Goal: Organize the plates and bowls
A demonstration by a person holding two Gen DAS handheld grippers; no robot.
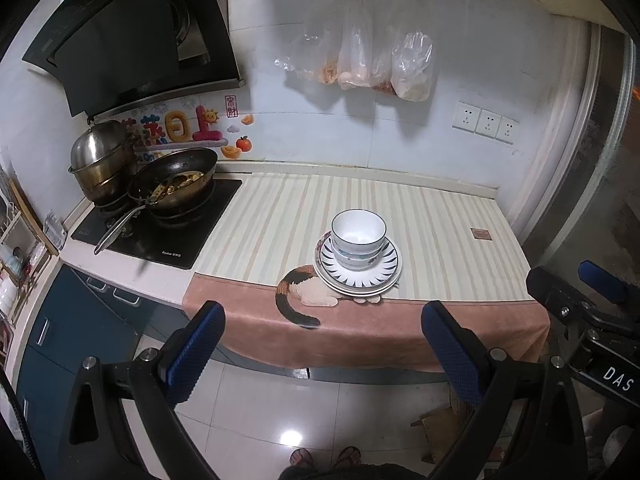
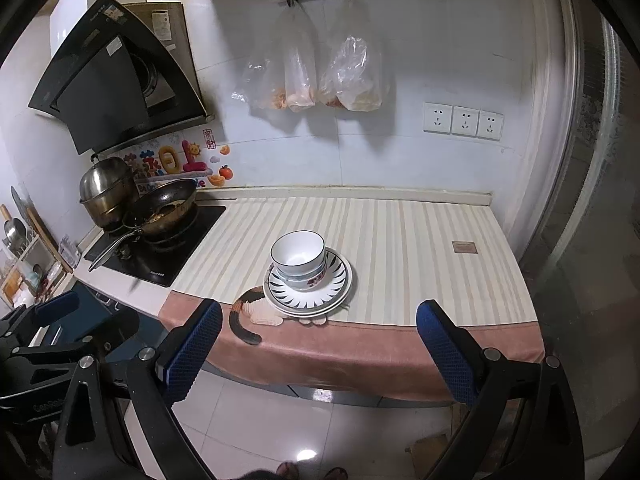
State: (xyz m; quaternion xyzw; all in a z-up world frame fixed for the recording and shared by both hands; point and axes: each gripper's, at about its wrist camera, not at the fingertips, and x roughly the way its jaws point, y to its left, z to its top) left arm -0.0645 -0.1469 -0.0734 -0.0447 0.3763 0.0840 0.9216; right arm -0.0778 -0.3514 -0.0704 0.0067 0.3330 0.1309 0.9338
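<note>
From your left wrist camera, your left gripper (image 1: 322,312) hangs released, its 2 blue pads spread wide over the floor in front of the counter, holding nothing. The stack of bowls (image 1: 359,242) stands upright, mouths facing up, nested on the stack of plates (image 1: 357,270), which lies flat near the front edge of the striped cloth (image 1: 440,224), just above the printed cat (image 1: 300,296). Being round, neither stack shows a long axis. This view alone shows your right gripper (image 1: 592,304) from the side at the right edge; whether it is spread cannot be told here. To the left, a wok (image 1: 176,178) sits on the stove (image 1: 160,232), its handle pointing toward the front left. From your right wrist camera, your right gripper (image 2: 318,312) is likewise released, pads wide apart and empty, with the bowls sitting slightly left of center on the plates. Only this view shows your left gripper from the side at the lower left edge.
</note>
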